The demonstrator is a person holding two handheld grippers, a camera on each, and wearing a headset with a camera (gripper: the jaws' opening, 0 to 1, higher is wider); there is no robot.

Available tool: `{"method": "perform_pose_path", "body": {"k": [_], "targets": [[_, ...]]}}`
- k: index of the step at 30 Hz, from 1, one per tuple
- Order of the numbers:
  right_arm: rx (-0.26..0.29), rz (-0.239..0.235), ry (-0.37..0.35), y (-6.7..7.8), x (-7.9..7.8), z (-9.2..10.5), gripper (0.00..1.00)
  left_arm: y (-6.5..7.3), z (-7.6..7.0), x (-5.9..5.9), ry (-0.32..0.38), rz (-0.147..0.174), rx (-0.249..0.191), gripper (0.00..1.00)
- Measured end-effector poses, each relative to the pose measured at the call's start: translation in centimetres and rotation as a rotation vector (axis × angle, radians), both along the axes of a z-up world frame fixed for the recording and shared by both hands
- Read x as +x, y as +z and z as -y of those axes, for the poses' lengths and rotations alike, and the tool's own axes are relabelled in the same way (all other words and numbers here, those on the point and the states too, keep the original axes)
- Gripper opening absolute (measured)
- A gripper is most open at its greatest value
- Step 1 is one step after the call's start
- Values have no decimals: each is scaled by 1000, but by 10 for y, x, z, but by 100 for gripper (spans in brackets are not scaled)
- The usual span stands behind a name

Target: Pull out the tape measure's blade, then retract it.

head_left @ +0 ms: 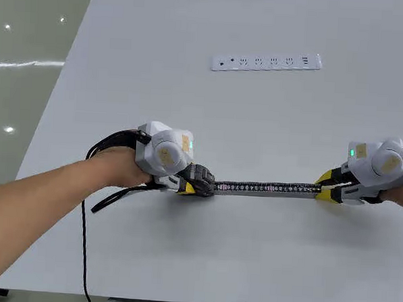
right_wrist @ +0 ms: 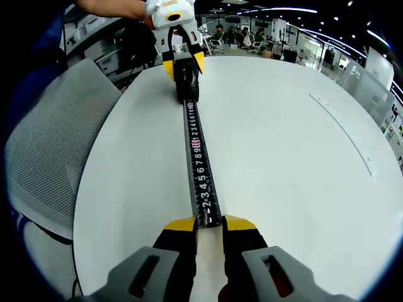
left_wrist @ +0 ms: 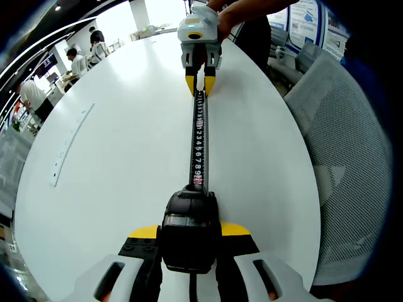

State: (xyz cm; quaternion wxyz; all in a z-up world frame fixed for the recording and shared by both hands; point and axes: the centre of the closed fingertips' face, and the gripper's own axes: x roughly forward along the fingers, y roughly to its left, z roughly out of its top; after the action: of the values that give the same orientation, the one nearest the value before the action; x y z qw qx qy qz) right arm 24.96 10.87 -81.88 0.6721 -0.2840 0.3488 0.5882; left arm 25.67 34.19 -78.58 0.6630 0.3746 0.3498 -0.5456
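A black tape measure case (head_left: 197,180) rests on the white table, clamped between the jaws of my left gripper (head_left: 186,184). In the left gripper view the case (left_wrist: 191,229) sits between the yellow-tipped jaws. Its black blade (head_left: 267,188) with white numbers runs rightward across the table to my right gripper (head_left: 329,189), which is shut on the blade's end. In the right gripper view the blade (right_wrist: 199,170) stretches away from the closed jaws toward the case (right_wrist: 187,82), and the left gripper (right_wrist: 182,60) shows at the far end. The right gripper (left_wrist: 200,82) appears far up the blade in the left gripper view.
A white power strip (head_left: 267,61) lies at the back of the table. A black cable (head_left: 87,212) trails from the left hand over the table's front edge. A mesh office chair (left_wrist: 352,157) stands beside the table. People stand far off in the room.
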Motion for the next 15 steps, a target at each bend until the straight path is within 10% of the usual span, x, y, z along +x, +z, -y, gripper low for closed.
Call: {"method": "perform_pose_path", "body": {"k": [15], "targets": [[-37, 15, 9, 0, 0, -1, 13, 0, -1, 0, -5, 49, -41, 31]]}}
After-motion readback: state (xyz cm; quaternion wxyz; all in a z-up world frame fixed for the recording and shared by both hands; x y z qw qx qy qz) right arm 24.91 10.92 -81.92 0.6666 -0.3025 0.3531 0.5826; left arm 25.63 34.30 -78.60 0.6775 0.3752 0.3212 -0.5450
